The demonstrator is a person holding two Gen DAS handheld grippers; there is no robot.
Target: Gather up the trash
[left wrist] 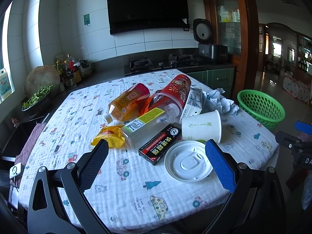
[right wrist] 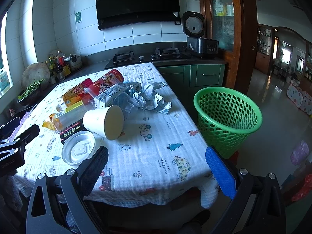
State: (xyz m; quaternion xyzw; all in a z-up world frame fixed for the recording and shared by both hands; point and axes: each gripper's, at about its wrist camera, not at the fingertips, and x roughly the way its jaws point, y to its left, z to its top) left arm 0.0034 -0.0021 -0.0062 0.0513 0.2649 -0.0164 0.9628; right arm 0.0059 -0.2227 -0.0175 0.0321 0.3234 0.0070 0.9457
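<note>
- Left wrist view, nearest: the left hand-held gripper (left wrist: 157,150) hangs over the near part of the bench (left wrist: 126,195), jaws spread wide and holding nothing; a patterned cloth covers the bench.
- Between and just beyond its fingertips lies a white plastic lid (left wrist: 188,160), flat on the cloth.
- Touching the lid's far-left edge is a black box (left wrist: 159,143) with red and yellow print; left of it sits a yellow wrapper (left wrist: 109,136).
- Behind the lid a white paper cup (left wrist: 201,125) lies on its side, beside a clear bottle (left wrist: 144,123) with a yellow label.
- Farther back: an orange drink bottle (left wrist: 128,102), a red printed cup (left wrist: 174,93), a white carton (left wrist: 193,103) and crumpled paper (left wrist: 220,101), heaped together.
- Right wrist view: the right hand-held gripper (right wrist: 157,150) hovers over the bench's near right corner, jaws equally wide and empty.
- Green perforated basket (right wrist: 228,113) stands off the right edge of the bench, beyond the right finger.
- Farthest: a gas hob (right wrist: 144,55) and rice cooker (right wrist: 198,37) on the kitchen counter.
</note>
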